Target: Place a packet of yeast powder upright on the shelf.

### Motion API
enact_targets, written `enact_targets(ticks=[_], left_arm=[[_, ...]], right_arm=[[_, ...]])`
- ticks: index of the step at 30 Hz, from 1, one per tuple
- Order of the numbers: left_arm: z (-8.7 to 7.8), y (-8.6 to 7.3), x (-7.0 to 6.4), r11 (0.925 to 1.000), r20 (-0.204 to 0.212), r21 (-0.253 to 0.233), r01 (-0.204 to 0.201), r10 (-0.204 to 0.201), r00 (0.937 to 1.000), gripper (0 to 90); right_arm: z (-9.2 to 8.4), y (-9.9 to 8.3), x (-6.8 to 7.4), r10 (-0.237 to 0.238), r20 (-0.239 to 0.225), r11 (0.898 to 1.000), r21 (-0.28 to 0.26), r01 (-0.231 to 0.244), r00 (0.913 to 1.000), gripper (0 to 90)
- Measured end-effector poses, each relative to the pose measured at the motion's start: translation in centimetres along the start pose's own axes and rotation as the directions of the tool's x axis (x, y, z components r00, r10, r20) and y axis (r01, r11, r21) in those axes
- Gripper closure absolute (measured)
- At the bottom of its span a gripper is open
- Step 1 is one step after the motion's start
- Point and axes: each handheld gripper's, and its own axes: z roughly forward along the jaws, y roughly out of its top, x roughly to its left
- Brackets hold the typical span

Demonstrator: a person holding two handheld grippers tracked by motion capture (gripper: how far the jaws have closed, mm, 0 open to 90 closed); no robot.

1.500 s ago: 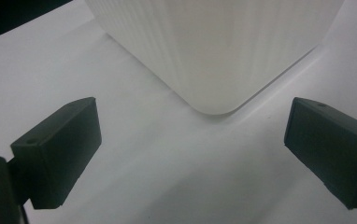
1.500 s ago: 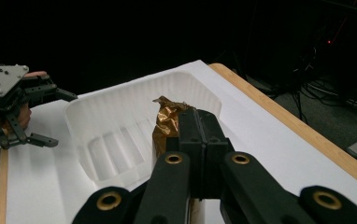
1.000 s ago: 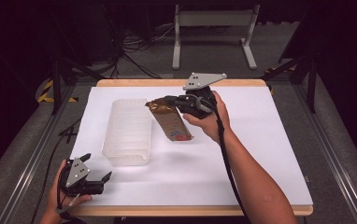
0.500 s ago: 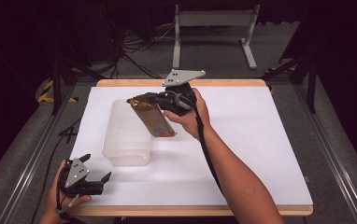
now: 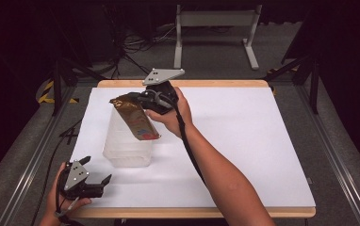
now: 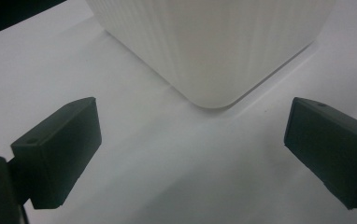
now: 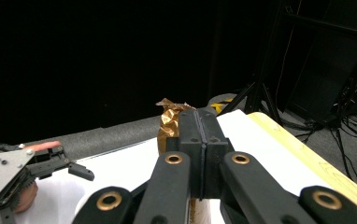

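A brown foil packet (image 5: 135, 118) is pinched by its top edge in the fully closed right gripper (image 5: 138, 100), centre-left of frame, hung above the clear plastic bin (image 5: 126, 149), prob. so it drops in lengthwise. The left gripper (image 5: 95, 181), lower left, is kept wide open w/ nothing between its jaws, parked near the bin's corner.

You have a table (image 5: 263, 141) with a pale wooden edge, its top covered by a white sheet (image 5: 244, 122) that leaves the wood showing along the far and near borders. 1 thing stands directly on the sheet: a translucent white ribbed container (image 5: 126, 143), left of the table's middle, long side running away from you. Right of the container the sheet is bare white surface.
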Motion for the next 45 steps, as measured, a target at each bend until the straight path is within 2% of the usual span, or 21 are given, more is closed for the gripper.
enact_targets(ticks=[7,13,17,19,22,24,26,30,33,45], left_arm=[[-0.1,-0.1,-0.1,1.0000,-0.002,-0.001,0.003,-0.003,1.0000,4.9],[-0.1,-0.2,0.0,1.0000,0.000,-0.002,0.003,-0.003,1.0000,4.9],[-0.2,-0.2,0.0,1.0000,0.000,0.000,0.005,-0.005,1.0000,4.9],[-0.2,-0.2,0.0,1.0000,-0.004,-0.004,0.004,-0.004,1.0000,4.9],[-0.1,-0.2,0.0,1.0000,0.001,0.001,0.001,-0.001,1.0000,4.9],[-0.1,-0.2,0.0,1.0000,-0.001,0.002,-0.001,0.001,1.0000,4.9],[-0.1,-0.2,0.0,1.0000,0.002,0.000,0.003,-0.003,1.0000,4.9],[-0.1,-0.2,-0.1,1.0000,0.002,0.004,0.002,-0.002,1.0000,4.9],[-0.1,-0.2,-0.1,1.0000,-0.001,0.003,0.002,-0.002,1.0000,4.9],[-0.2,-0.2,-0.1,1.0000,-0.003,0.004,0.006,-0.006,1.0000,4.9]], right_arm=[[2.1,0.1,0.6,0.013,-0.013,1.000,-0.004,-0.013,0.9998,89.9],[3.0,0.0,1.0,0.021,-0.018,1.000,-0.019,-0.021,0.9996,89.9],[3.1,-0.2,0.9,0.030,-0.021,0.999,-0.033,-0.031,0.9993,89.8],[3.2,-0.5,0.9,0.022,-0.002,0.999,-0.025,-0.022,0.9998,89.9],[3.3,-1.0,0.9,0.030,-0.001,0.999,-0.014,-0.030,0.9996,89.9],[3.5,-1.4,1.0,0.025,-0.017,1.000,-0.009,-0.025,0.9995,89.8],[3.6,-2.0,1.1,0.016,-0.011,1.000,0.002,-0.016,0.9998,89.8],[3.6,-3.3,1.0,0.034,-0.034,0.999,-0.004,-0.034,0.9989,89.8],[3.8,-4.1,0.9,0.035,-0.029,0.999,0.013,-0.035,0.9990,89.8],[2.9,-5.5,0.5,0.035,-0.022,0.999,0.027,-0.034,0.9991,89.8]])
